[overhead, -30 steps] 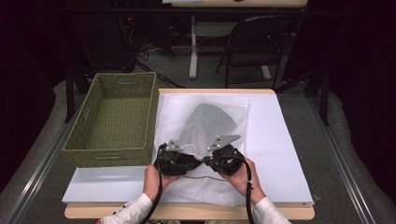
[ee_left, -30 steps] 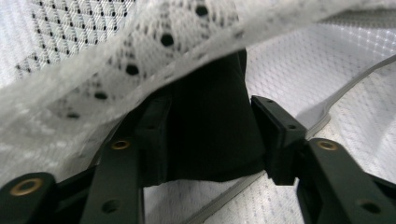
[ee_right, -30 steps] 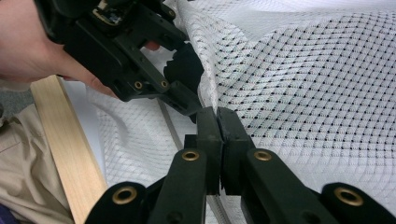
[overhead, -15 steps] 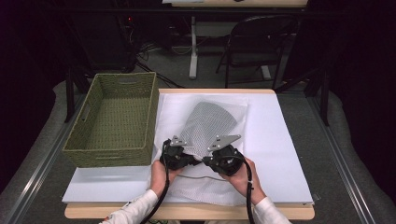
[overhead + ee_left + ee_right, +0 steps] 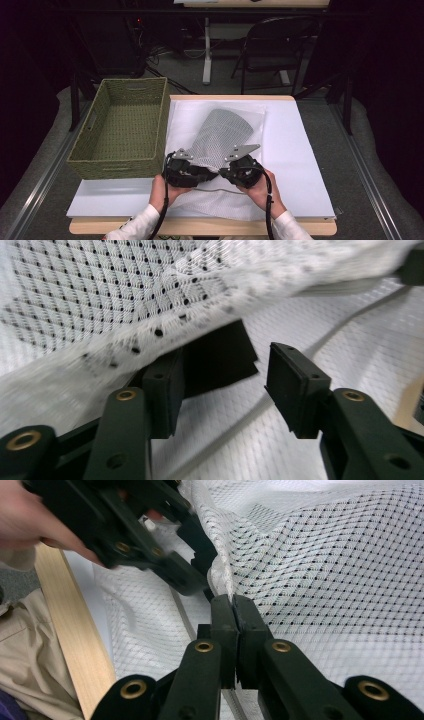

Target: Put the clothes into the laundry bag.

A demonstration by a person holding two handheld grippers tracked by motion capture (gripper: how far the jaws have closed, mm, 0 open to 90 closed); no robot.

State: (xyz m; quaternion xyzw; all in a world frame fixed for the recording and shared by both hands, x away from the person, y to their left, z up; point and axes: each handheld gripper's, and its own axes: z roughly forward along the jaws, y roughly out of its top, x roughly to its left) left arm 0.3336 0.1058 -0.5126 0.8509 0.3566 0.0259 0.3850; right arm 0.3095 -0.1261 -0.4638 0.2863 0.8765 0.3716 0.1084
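Mesh laundry bag (image 5: 220, 135) is lying flat on a white sheet (image 5: 295, 150) that covers most of the wooden table (image 5: 200, 227), with your two grippers parked at its near end. The room behind is dark: a folding chair (image 5: 272, 45) and the legs of another desk past the far edge, grey floor on both sides. A green woven basket (image 5: 122, 130), rectangular with slot handles, sits out past your left gripper (image 5: 186, 171), touching the sheet's edge.

The bag is thin white netting in two weaves: a tight diamond pattern with dark dots showing through, and a looser open net underneath. There's a darker grey rounded shape inside it, wider at the far end. A flat pale zipper strip (image 5: 280, 395) runs along the netting under your left jaws.

Long axis goes from your grippers up and away toward the far right corner of the table, the rounded end pointing away from you.

Your right gripper (image 5: 233, 600) has its jaws closed tight on a bunched fold of the bag's edge, right at the tips. Your left jaws are standing well apart, the lifted mesh edge draped over the left one, nothing clamped between them, and a black flat piece (image 5: 220, 360) lies just ahead of the gap.
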